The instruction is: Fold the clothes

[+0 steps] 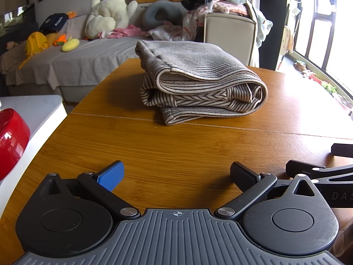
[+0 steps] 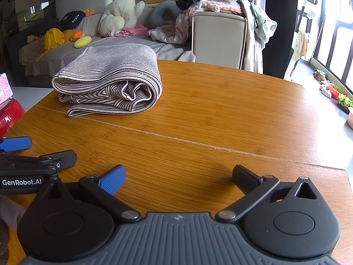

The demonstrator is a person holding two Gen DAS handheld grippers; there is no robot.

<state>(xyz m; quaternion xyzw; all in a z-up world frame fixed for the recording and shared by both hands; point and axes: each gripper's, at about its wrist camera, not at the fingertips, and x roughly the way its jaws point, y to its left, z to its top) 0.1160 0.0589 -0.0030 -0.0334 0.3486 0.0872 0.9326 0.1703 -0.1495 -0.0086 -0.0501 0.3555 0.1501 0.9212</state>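
here, folded striped garment (image 1: 198, 81) on wooden table (image 1: 176, 150), both grippers' fingers apart, empty

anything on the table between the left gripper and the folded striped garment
Nothing: in the left wrist view only bare wooden table, crossed by a thin seam, separates the open left gripper from the folded striped garment.

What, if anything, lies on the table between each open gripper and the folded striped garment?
Nothing visible does. Bare wooden table runs from the left gripper to the striped garment, and likewise from the right gripper to it. The left gripper sits beside the right one, not in its path.
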